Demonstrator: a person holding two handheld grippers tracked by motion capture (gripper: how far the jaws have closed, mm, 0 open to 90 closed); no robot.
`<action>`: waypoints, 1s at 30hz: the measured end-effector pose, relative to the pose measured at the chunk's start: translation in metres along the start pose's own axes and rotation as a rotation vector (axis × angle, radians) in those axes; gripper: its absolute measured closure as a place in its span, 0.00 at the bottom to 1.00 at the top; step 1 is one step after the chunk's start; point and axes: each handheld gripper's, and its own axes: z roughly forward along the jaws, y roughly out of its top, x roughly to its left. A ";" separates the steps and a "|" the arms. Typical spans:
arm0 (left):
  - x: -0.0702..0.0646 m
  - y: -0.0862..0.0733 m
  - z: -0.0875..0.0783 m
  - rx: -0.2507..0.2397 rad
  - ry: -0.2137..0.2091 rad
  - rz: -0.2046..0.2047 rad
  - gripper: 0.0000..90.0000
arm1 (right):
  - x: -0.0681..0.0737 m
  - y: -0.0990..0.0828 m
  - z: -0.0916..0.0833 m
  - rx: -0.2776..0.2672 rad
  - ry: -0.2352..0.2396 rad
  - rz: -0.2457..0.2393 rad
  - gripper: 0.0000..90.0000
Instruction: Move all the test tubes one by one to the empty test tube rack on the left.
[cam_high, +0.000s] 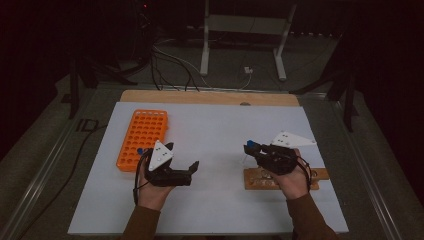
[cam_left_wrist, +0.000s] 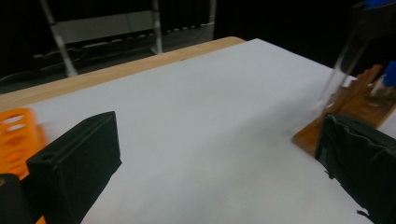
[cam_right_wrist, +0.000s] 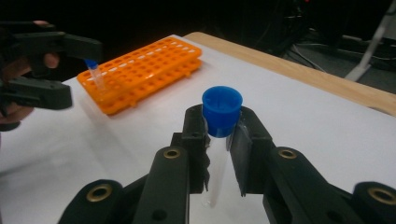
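Observation:
My right gripper (cam_high: 252, 149) is shut on a clear tube with a blue cap (cam_high: 251, 145), held just above the white mat. In the right gripper view the tube (cam_right_wrist: 217, 172) stands upright between the jaws of that gripper (cam_right_wrist: 222, 125), its cap poking out on top. My left gripper (cam_high: 182, 157) is open and holds nothing, beside the orange tube rack (cam_high: 142, 139). One blue-capped tube (cam_right_wrist: 95, 77) stands in the near corner of the rack (cam_right_wrist: 144, 70). In the left gripper view the jaws of the left gripper (cam_left_wrist: 217, 163) stand wide apart over bare mat.
A small wooden holder (cam_high: 320, 175) lies under my right hand; it is also in the left gripper view (cam_left_wrist: 348, 107). The white mat (cam_high: 215, 125) covers a wooden table (cam_high: 210, 97). Cables and a metal stand (cam_high: 245, 25) are on the floor beyond.

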 end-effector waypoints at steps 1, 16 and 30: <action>-0.003 0.001 0.002 0.000 -0.009 0.003 0.01 | 0.002 0.000 0.003 0.000 0.006 -0.003 0.86; -0.036 0.009 0.030 0.027 -0.113 0.034 0.06 | 0.030 0.002 0.032 0.024 0.082 -0.016 0.86; -0.053 0.007 0.044 0.052 -0.140 0.087 0.66 | 0.042 0.001 0.041 0.016 0.130 -0.016 0.86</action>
